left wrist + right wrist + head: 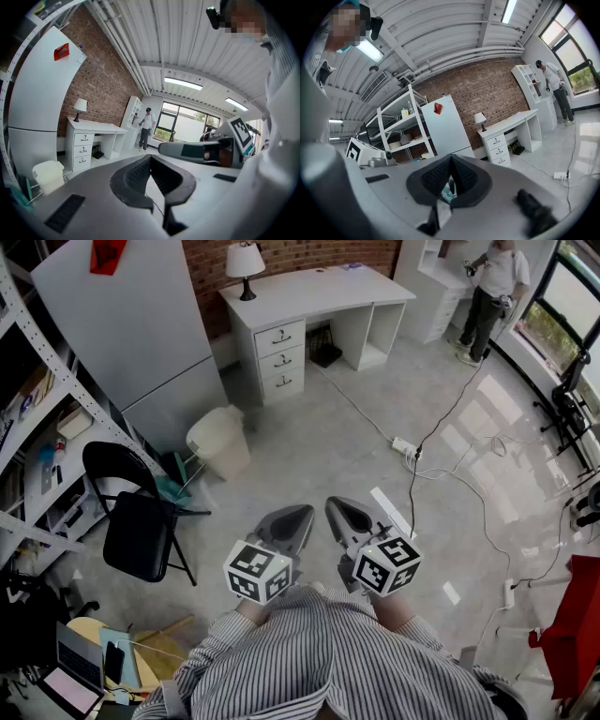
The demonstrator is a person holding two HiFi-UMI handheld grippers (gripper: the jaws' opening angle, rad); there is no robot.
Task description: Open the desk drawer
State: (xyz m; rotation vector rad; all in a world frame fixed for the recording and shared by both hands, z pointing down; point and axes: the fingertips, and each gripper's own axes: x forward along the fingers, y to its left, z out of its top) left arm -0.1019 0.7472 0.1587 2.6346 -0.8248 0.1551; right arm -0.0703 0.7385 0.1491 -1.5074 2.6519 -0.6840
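- The left hand-held gripper (302, 514) and right hand-held gripper (336, 506) sit side by side, both closed on nothing.
- The white bench (319, 285) stands well apart across open floor (309, 442); its three drawers (279, 360) sit flush, shut.
- A waste bin (218, 442) on the left and a power strip (405, 447) on the right border that floor.

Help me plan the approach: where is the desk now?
In the head view the desk stands top centre against the brick wall, a lamp on its left end, the white fridge to its left.
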